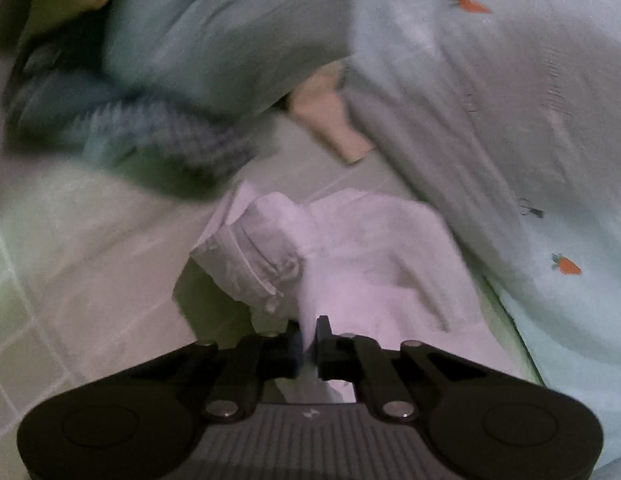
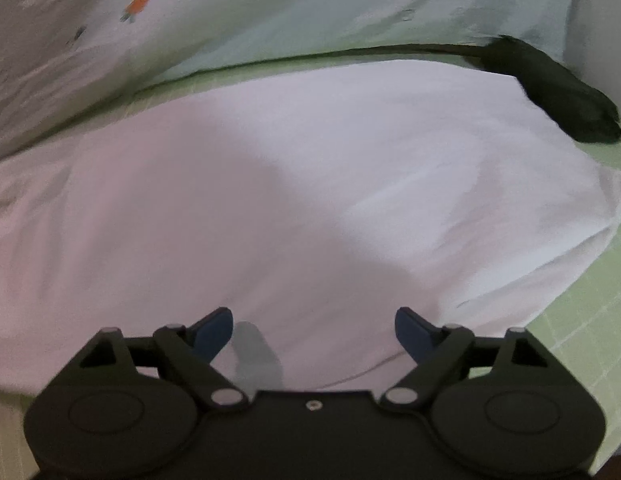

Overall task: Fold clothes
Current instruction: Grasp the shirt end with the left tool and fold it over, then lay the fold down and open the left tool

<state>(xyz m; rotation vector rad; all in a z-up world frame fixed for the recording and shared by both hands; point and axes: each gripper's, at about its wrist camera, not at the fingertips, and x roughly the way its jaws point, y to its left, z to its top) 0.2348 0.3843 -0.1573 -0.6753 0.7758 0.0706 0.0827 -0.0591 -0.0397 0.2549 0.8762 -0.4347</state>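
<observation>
Currently the left tongs (image 1: 308,334) are clamped on a bunched edge of the white garment (image 1: 374,248), which spreads limp ahead of the right tongs (image 2: 313,326), standing apart above it. Being soft, light fabric, it will sag; judge hems and corners the surest hold.

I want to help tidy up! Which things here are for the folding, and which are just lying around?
For the folding:
- white shirt, spread on the green grid mat
- left gripper, shut on the shirt's cuff end
- right gripper, open above the shirt

Just lying around:
- carrot-print blanket
- blue knitted garment
- dark cloth
</observation>
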